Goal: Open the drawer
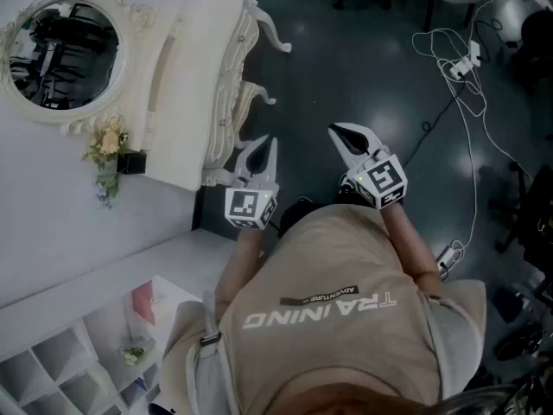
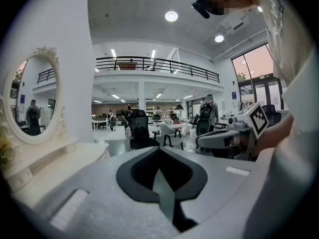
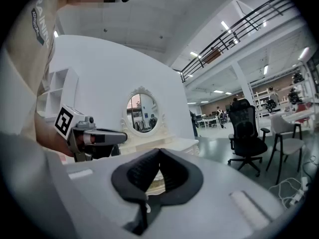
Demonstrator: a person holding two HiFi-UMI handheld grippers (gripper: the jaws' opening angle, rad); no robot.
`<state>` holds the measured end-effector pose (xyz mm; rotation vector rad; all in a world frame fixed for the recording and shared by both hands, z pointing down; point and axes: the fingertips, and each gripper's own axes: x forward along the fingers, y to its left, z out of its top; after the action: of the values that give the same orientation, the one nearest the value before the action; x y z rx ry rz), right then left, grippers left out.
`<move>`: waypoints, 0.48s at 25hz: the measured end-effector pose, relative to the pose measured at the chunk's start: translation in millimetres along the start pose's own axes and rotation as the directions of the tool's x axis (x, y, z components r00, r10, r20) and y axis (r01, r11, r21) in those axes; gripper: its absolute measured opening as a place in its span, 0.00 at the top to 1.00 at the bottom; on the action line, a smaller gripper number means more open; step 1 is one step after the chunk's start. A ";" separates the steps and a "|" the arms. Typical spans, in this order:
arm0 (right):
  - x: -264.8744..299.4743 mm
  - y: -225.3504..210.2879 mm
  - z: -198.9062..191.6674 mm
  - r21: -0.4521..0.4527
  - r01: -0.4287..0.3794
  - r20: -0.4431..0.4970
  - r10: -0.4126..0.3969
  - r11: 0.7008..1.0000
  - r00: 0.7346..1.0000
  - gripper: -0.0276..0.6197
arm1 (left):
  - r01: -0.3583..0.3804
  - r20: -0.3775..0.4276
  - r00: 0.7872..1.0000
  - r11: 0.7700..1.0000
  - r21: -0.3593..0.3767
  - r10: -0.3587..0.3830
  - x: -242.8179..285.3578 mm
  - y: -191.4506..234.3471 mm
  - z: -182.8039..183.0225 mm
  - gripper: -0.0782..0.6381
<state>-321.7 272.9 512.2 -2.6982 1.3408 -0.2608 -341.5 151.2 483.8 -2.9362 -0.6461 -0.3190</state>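
Note:
A white carved dressing table (image 1: 194,76) with an oval mirror (image 1: 62,54) stands against the wall at the upper left of the head view. Its drawer front (image 1: 226,93) runs along the carved edge facing me and sits flush. My left gripper (image 1: 269,143) hovers just off the table's near corner, shut with nothing in it. My right gripper (image 1: 337,131) is further right over the dark floor, also shut and empty. The table (image 2: 55,156) lies left of the jaws in the left gripper view. In the right gripper view the table (image 3: 172,144) sits behind the shut tips.
A small flower bunch (image 1: 105,145) and a black box (image 1: 131,162) sit on the tabletop. White cubby shelves (image 1: 69,361) stand at the lower left. Loose cables and a power strip (image 1: 467,63) trail over the floor on the right. A black office chair (image 3: 246,133) stands further off.

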 end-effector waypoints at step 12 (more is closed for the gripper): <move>0.2 -37.3 7.4 -0.017 0.012 0.002 -0.012 1.000 1.000 0.95 | 0.052 -0.017 0.999 0.999 0.004 -0.052 48.9 -11.6 -0.3 0.89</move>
<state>-291.1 295.3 511.7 -2.7200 1.3328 -0.2495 -303.1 181.2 496.2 -2.9134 -0.7207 -0.3469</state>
